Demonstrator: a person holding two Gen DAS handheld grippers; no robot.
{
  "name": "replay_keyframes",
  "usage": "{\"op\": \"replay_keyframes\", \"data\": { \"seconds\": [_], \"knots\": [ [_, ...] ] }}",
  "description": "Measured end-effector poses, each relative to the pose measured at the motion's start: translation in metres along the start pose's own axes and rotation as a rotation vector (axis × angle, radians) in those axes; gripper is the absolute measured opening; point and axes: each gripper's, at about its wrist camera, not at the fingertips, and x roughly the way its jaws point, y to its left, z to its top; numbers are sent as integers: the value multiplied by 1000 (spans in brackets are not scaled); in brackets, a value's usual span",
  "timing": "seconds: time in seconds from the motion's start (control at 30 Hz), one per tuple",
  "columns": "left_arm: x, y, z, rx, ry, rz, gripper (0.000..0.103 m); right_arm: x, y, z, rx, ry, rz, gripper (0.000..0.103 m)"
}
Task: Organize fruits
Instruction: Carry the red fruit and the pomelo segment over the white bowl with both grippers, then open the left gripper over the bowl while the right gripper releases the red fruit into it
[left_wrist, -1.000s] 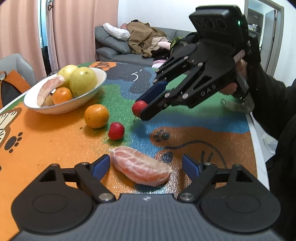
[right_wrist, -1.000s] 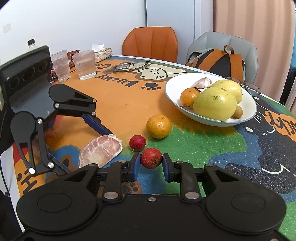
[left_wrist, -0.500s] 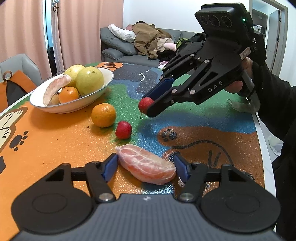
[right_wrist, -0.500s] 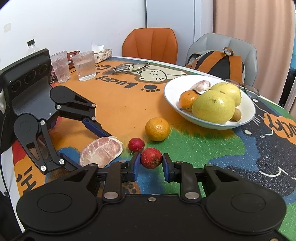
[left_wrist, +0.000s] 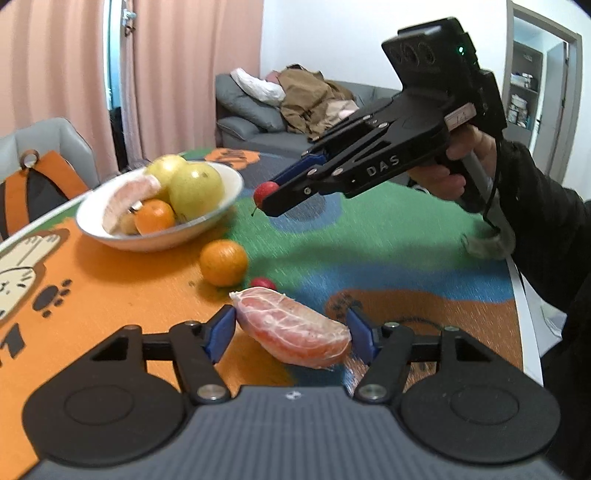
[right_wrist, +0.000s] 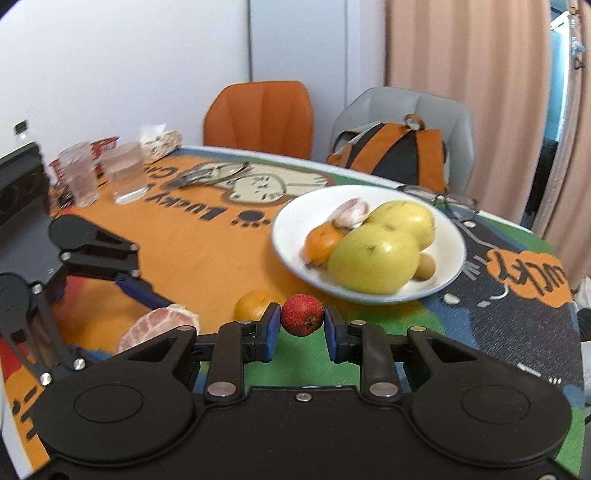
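Right gripper was pinched on a red berry, both pads touching it, held in the air above the table. In the left wrist view the same gripper pointed toward the bowl with the berry at its tip, just off the bowl's rim.

Left gripper was spread around the peeled pomelo wedge. The wedge sat between its blue pads, very close on both sides; couldn't tell whether they were gripping it. Also couldn't tell if the wedge was still resting on the table. In the right wrist view the wedge was partly hidden behind the right gripper's body.

Bowl held two yellow-green pomelos, an orange, a pomelo slice and a small brown fruit.

Loose on the table: an orange near the bowl, and a second red berry just beside it, partly hidden behind the wedge.

Far side of the table had two glasses and a pair of spectacles. A backpack sat on the grey chair.
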Motion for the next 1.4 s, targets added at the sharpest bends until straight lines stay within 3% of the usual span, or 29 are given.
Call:
{"op": "replay_keyframes", "data": {
  "seconds": [0.63,1.2,1.4],
  "knots": [
    [13,33,60,-55,-128,133,65,20,-44,39,100,-76,-109,25],
    [54,85,78,-224,-90,320,65,52,-85,50,214,-28,-179,25],
    [56,100,79,-286,-84,338,65,59,-91,47,232,-9,-188,25]
  ]
}}
